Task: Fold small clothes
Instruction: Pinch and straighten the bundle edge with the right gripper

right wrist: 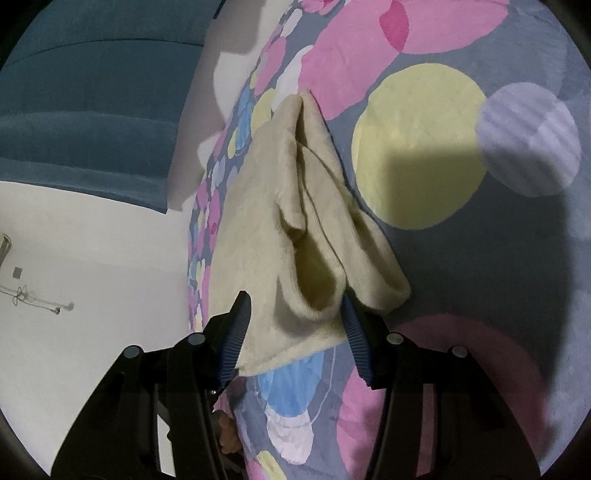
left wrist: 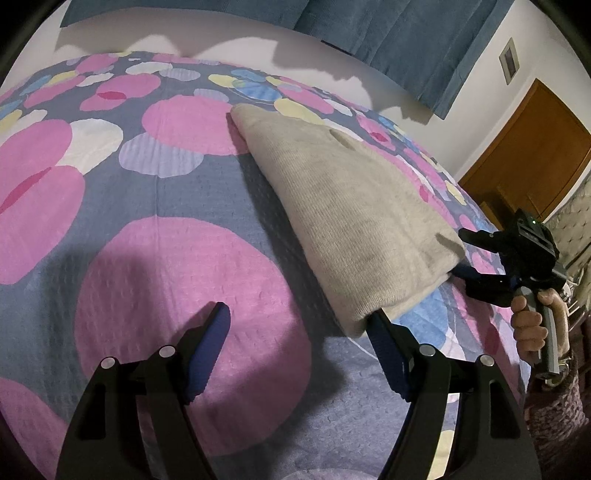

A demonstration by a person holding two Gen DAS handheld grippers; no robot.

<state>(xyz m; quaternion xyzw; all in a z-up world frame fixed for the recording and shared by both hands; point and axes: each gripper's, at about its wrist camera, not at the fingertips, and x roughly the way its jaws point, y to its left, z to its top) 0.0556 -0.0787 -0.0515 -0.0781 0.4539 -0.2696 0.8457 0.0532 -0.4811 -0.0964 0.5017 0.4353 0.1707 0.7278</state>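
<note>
A folded beige knit garment (left wrist: 351, 206) lies on a flowered bedspread (left wrist: 155, 206). My left gripper (left wrist: 299, 317) is open; its right finger touches the garment's near corner and its left finger hangs over bare bedspread. In the right wrist view the garment (right wrist: 295, 229) shows as stacked layers with a looped fold. My right gripper (right wrist: 293, 306) is open with its jaws on either side of the garment's near edge. The right gripper also shows in the left wrist view (left wrist: 467, 251), at the garment's right corner, one finger above the cloth and one under it.
The bedspread (right wrist: 461, 258) has pink, yellow and blue circles. Blue curtains (left wrist: 406, 33) hang on the white wall behind the bed. A wooden door (left wrist: 532, 151) stands at the right. The bed's edge runs just right of the garment.
</note>
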